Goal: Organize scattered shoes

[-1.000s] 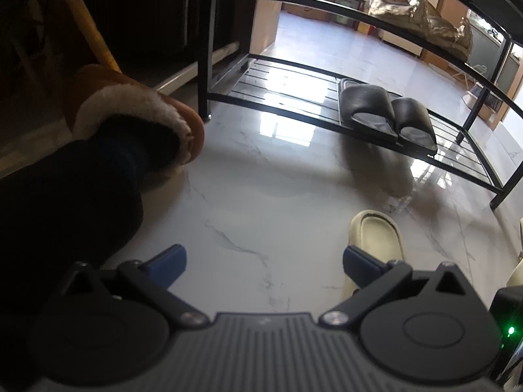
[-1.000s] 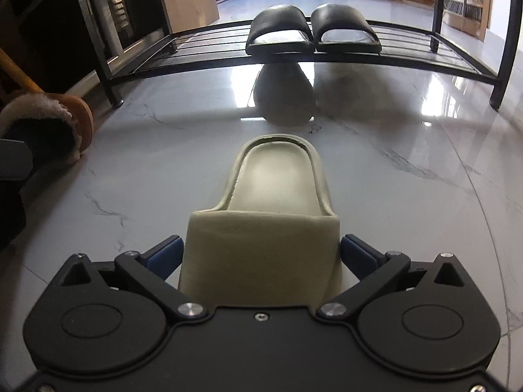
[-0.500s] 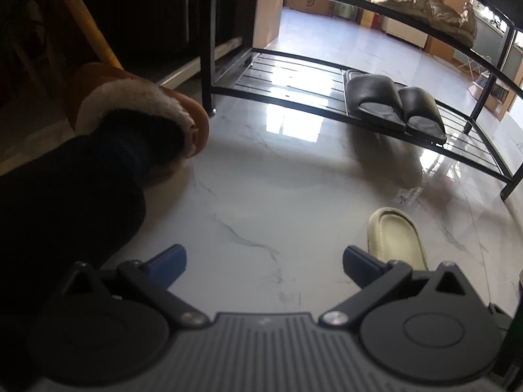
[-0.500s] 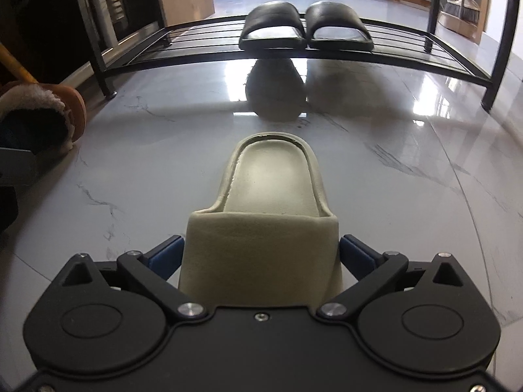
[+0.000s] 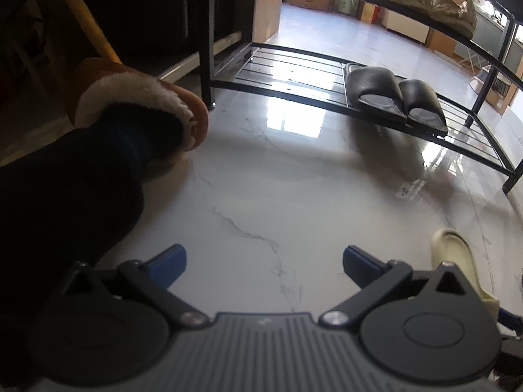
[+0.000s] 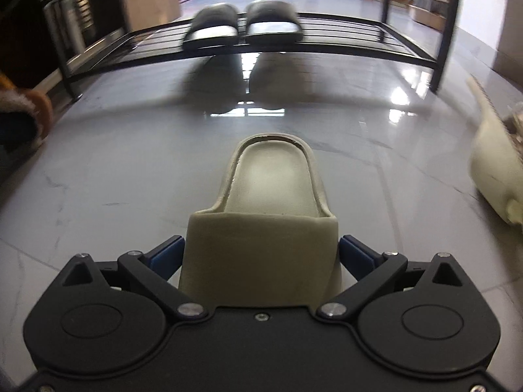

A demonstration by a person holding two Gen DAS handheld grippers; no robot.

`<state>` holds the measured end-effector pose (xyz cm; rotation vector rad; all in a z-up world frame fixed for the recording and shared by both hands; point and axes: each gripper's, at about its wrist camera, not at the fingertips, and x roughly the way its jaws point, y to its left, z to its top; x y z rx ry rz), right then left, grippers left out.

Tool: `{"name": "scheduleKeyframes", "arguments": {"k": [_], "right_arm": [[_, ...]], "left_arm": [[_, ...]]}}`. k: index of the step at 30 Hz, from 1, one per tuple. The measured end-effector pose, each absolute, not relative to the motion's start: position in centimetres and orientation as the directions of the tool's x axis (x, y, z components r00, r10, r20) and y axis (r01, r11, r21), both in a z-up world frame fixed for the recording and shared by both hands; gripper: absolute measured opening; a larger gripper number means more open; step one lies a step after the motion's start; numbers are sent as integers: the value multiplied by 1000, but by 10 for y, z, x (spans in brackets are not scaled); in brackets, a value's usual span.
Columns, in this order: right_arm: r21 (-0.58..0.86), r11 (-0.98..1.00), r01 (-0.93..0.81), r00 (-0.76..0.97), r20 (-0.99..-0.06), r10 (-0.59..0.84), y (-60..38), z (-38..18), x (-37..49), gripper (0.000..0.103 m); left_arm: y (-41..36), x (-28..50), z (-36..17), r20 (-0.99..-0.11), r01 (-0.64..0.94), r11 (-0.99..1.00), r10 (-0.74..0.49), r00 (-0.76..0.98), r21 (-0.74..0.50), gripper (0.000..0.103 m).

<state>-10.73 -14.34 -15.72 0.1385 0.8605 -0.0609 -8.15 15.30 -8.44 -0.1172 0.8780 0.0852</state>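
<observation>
My right gripper (image 6: 261, 254) had its blue fingers (image 6: 354, 252) pressed against the strap of the cream slide slipper (image 6: 273, 192), low centre of frame, heel pointing at the shoe rack (image 6: 327, 50). My left gripper (image 5: 263, 261) hung spread and empty. I judged the soft strap might squash and slip free. The black slippers (image 6: 243, 21) already sat at upper centre, so a straight push could knock them.

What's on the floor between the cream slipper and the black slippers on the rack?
Nothing: in the right wrist view, only bare shiny floor lies between the cream slipper and the black slippers.
</observation>
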Motion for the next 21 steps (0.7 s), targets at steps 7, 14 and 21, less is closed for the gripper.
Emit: {"name": "scheduleKeyframes", "arguments": {"k": [7,14,21], "right_arm": [[91,989,118,671,-741,-12,-176,-162,-90,101],[85,995,50,681,-732,28,-175,-164,-65,102],[58,997,44,674,-739,13,-168,-164,-55,103]], "left_arm": [[150,-85,-88,-765,-122,984,-22,644,-131,102],[138,-86,-94,-767,-86,981,-82,636,-176,102],[125,-88,-97,-764,-39,987,-95,638,-156,102]]}}
